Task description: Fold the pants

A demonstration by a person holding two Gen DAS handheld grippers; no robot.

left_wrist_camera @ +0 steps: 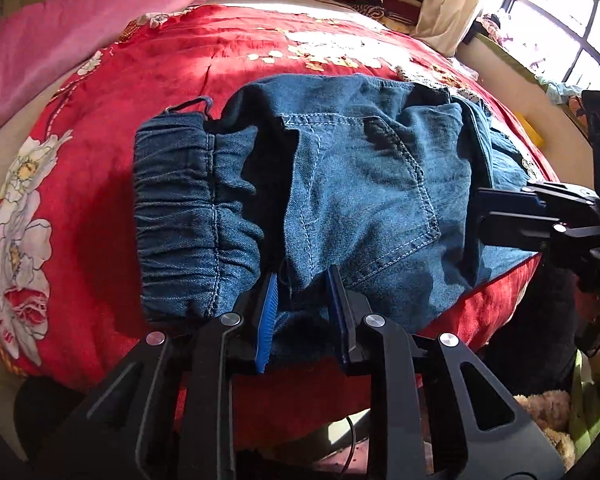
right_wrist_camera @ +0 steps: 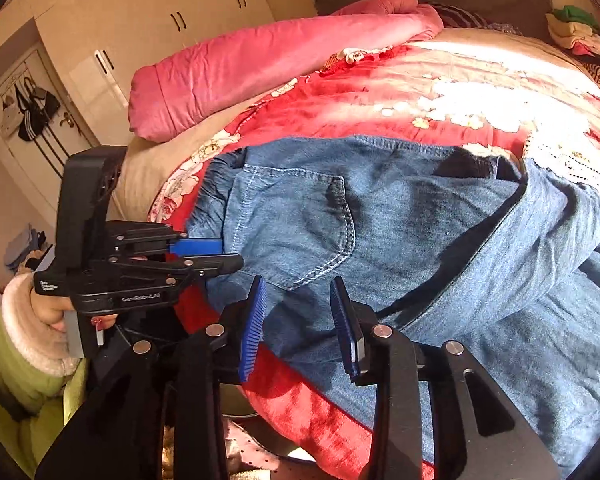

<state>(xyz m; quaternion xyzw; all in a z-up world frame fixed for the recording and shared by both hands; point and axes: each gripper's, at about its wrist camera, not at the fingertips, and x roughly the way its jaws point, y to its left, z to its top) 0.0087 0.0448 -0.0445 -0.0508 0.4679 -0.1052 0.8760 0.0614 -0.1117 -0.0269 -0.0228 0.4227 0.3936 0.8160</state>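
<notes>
From the left wrist, 1 pair of jeans (left_wrist_camera: pixel 340 200) lies on the bed (left_wrist_camera: pixel 160 64) just ahead of the left gripper (left_wrist_camera: pixel 302 292), whose 2 fingers pinch the soft, limp, fairly heavy denim at its near hem beside the gathered waistband. From the right wrist, the right gripper (right_wrist_camera: pixel 298 312) has its 2 fingers apart over the near edge below the back pocket (right_wrist_camera: pixel 296 220), clamping nothing; that doubled seam looks like the firmest hold.

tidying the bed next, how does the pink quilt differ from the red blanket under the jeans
The pink quilt is plain; the red blanket has white flower prints. The pink quilt is bunched in a thick roll; the red blanket lies spread out. The red blanket carries the pants; the pink quilt lies clear of them. Both are bedding on one bed.
</notes>
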